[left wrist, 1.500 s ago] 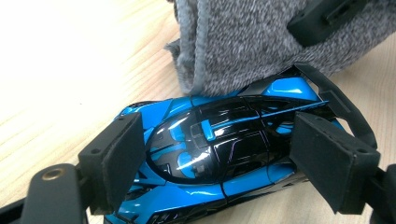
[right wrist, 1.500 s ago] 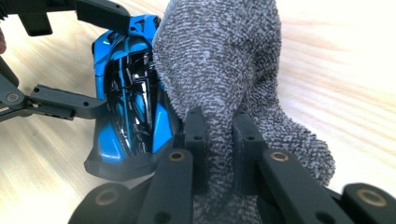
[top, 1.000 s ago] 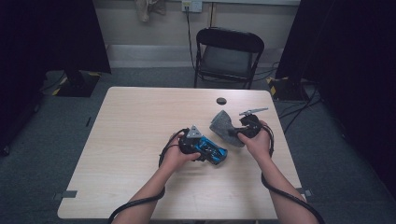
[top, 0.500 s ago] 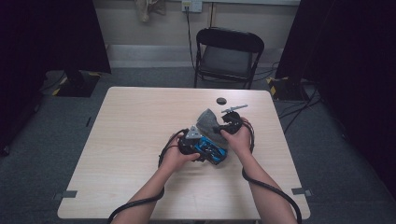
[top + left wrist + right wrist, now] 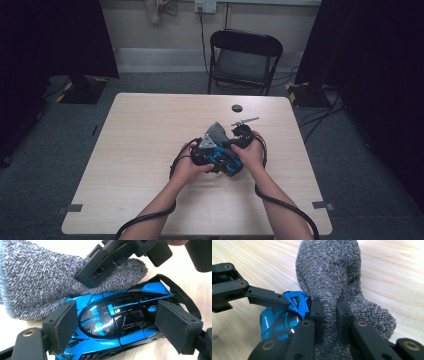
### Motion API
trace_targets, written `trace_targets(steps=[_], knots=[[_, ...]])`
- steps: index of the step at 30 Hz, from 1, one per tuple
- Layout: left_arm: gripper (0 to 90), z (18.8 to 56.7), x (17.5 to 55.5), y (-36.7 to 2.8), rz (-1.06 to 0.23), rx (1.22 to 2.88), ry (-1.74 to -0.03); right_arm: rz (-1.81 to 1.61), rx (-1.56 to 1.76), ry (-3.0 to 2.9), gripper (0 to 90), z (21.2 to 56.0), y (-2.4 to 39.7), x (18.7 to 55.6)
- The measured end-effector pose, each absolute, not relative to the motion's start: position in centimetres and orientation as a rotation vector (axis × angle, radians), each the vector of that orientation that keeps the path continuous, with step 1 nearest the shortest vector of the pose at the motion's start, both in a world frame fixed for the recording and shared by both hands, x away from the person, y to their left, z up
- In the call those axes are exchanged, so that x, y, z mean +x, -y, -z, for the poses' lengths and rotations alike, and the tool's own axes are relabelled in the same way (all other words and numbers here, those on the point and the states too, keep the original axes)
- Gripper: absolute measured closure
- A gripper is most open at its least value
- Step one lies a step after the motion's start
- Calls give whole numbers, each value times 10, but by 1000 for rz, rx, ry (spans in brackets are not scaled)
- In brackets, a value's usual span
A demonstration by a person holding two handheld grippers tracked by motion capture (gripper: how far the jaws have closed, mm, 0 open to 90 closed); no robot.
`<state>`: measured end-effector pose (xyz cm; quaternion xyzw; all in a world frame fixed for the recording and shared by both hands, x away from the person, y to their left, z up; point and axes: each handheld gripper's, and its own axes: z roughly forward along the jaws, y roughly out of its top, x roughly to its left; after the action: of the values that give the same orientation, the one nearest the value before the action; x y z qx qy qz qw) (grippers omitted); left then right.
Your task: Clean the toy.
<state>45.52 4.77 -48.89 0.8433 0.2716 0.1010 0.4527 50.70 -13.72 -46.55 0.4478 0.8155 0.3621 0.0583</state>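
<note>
in the high view, the person is working near the middle of the tabletop [image 5: 150,150], somewhat toward its right edge and near edge, with both hands brought close together: the left gripper [image 5: 202,155] is pinning a blue toy car [image 5: 225,162] flat on the wood, while the right gripper [image 5: 235,142] is bringing a grey sock [image 5: 217,134] in over the car from the far side, seemingly to wipe it or slip it inside. a small dark disc [image 5: 237,108] and a thin grey tool [image 5: 245,121] are lying apart toward the far edge. in the left gripper view, the jaws are standing fairly wide, one pad at each flank of the car [image 5: 117,325], apparently bracing it so it cannot roll while the sock [image 5: 37,282] is lying against its far side under the other gripper. in the right gripper view, the jaws are pinched nearly together on a fold of the sock [image 5: 329,282], gathering the fabric so it hangs in front of the car [image 5: 284,315], which is sitting just beside the left jaw.
</note>
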Motion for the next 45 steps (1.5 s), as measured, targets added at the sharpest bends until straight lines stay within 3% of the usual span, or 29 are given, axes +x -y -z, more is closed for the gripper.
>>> trace_targets(steps=[45], knots=[[185,488,456,-47,-247,2094,-673,-1105,1311,-2540,794,461,186,476]])
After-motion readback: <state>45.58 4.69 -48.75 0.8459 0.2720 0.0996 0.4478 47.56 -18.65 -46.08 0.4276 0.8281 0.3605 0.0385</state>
